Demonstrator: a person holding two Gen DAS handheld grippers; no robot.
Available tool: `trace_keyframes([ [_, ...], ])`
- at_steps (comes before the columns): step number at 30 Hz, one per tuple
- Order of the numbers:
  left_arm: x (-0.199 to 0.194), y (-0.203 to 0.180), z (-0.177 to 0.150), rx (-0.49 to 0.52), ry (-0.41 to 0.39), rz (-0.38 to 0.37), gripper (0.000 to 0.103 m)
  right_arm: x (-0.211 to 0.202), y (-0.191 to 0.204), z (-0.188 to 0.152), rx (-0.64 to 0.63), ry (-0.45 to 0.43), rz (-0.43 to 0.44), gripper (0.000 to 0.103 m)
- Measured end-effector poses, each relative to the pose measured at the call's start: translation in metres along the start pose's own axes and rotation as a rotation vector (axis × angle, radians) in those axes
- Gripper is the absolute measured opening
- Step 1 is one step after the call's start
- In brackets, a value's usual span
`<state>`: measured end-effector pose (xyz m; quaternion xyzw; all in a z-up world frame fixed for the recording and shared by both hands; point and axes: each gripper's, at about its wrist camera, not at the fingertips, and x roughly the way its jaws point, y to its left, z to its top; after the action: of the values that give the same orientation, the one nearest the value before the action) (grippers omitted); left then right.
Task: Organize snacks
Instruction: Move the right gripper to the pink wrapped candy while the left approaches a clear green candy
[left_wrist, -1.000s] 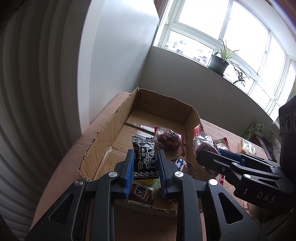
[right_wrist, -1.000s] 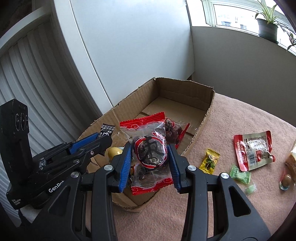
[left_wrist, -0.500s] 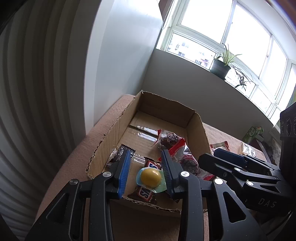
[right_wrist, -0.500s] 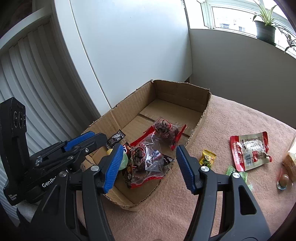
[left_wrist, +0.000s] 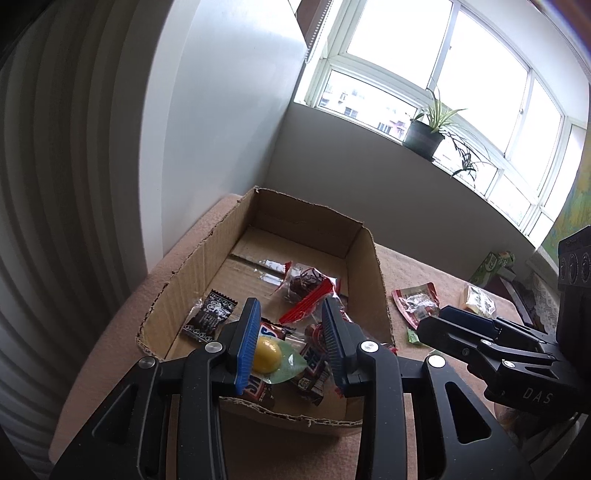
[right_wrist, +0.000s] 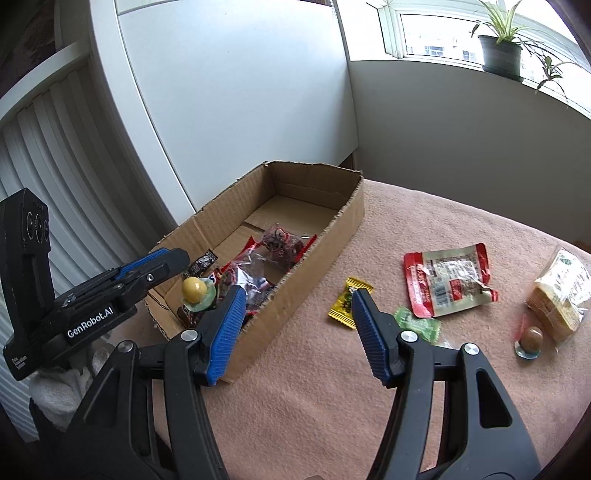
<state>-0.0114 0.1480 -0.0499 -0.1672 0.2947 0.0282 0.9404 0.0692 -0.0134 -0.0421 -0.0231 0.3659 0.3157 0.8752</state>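
The cardboard box (right_wrist: 328, 236) sat at the left side of the pink cloth-covered surface (right_wrist: 406, 387), its long axis running from about 7 o'clock up toward 1 o'clock in the right wrist view, open top up. That lay suited sorting: both hands could reach its near end without crossing. The snacks already inside were bunched at that near end, a black sachet (left_wrist: 210, 319) at 10 o'clock of the pile, two clear red-trimmed bags (left_wrist: 308, 284) toward the middle, and chocolate bars under a yellow candy on green wrap (left_wrist: 271, 356); the far half of the box floor lay bare.

The left gripper (left_wrist: 290, 343) hung just above the near end of the box, pointing down into it, its fingers apart with nothing clamped; the yellow candy showed in the gap, but it seemed to rest on the pile below rather than be pinched.

The right gripper (right_wrist: 295, 328) was aimed at the surface beside the box's right wall, fingers wide apart and empty. Its line pointed toward 12 o'clock, where the small yellow packet (right_wrist: 349, 302) lay just beside one finger, its long axis roughly toward 1 o'clock. Further to 2 and 3 o'clock lay a green candy (right_wrist: 419, 325), a red-and-silver pouch (right_wrist: 448, 284), a pack of crackers (right_wrist: 561, 295) and a brown candy (right_wrist: 532, 341), still outside the box. The yellow packet was probably the next pick.
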Motion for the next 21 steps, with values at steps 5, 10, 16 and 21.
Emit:
trace_keyframes([
  [5, 0.001, -0.014, -0.002, 0.019, -0.001, -0.017, 0.033, -0.02, -0.027, -0.016, 0.019, 0.004, -0.031, 0.062],
  [10, 0.0, -0.031, -0.003, 0.039, -0.001, -0.044, 0.033, -0.037, -0.058, -0.034, 0.064, 0.015, -0.048, 0.062],
  [16, 0.002, -0.062, -0.008, 0.094, 0.007, -0.09, 0.033, -0.049, -0.079, -0.059, 0.024, 0.064, -0.068, 0.062],
  [21, 0.015, -0.09, -0.017, 0.149, 0.054, -0.12, 0.033, -0.054, -0.083, -0.078, -0.022, 0.097, -0.083, 0.062],
])
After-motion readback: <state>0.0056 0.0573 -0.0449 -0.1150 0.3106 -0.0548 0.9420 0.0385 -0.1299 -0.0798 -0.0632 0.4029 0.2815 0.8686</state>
